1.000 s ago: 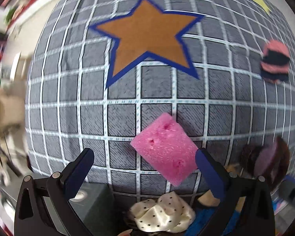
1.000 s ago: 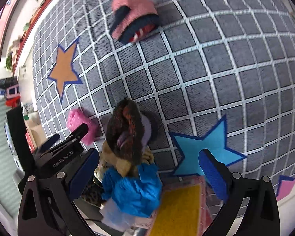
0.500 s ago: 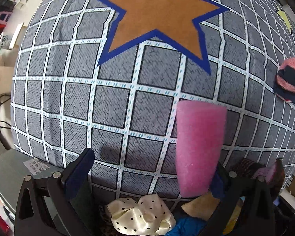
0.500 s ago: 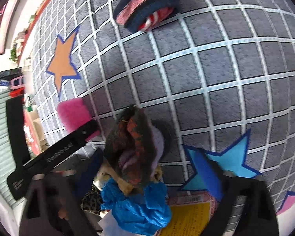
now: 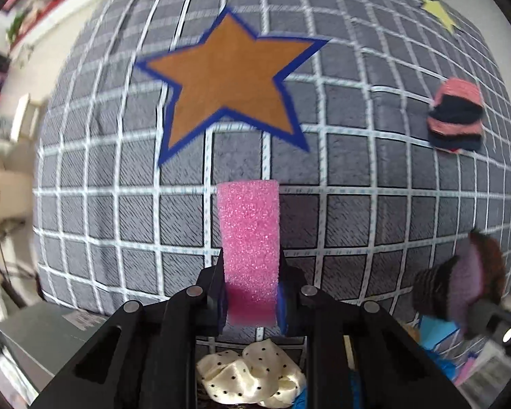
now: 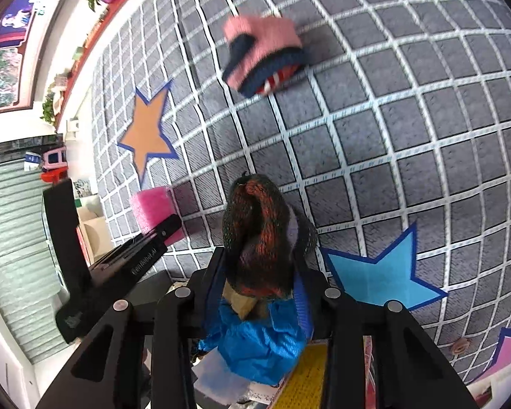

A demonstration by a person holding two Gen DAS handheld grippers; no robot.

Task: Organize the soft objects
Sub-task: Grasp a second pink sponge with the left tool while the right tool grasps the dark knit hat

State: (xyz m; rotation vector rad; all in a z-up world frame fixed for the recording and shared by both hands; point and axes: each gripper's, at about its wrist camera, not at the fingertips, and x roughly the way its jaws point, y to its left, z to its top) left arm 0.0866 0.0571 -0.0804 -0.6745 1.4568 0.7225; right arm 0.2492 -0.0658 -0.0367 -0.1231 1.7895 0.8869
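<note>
Grippers sit nearest our cameras. Our left gripper (image 5: 250,303) points straight down, clamped on a pink rectangular foam sponge (image 5: 249,245) that stands upright between its blue pads (image 5: 282,310). Our right gripper (image 6: 260,289) tilts steeply down; its jaws are closing, pads already pressing a dark knitted bundle with rust-orange and lilac yarn (image 6: 260,238). Below it we see crumpled blue plastic (image 6: 255,341) and a yellow flat item (image 6: 306,371); whether a container holds them we cannot tell. Only the left view shows a cream polka-dot satin scrunchie (image 5: 252,375); only the right shows a light-blue star (image 6: 378,276). Farther out on the grey grid-patterned carpet (image 5: 357,225) lie an orange star with blue border (image 5: 228,81) and a folded pink-and-navy knit piece (image 5: 456,114), well apart.
</note>
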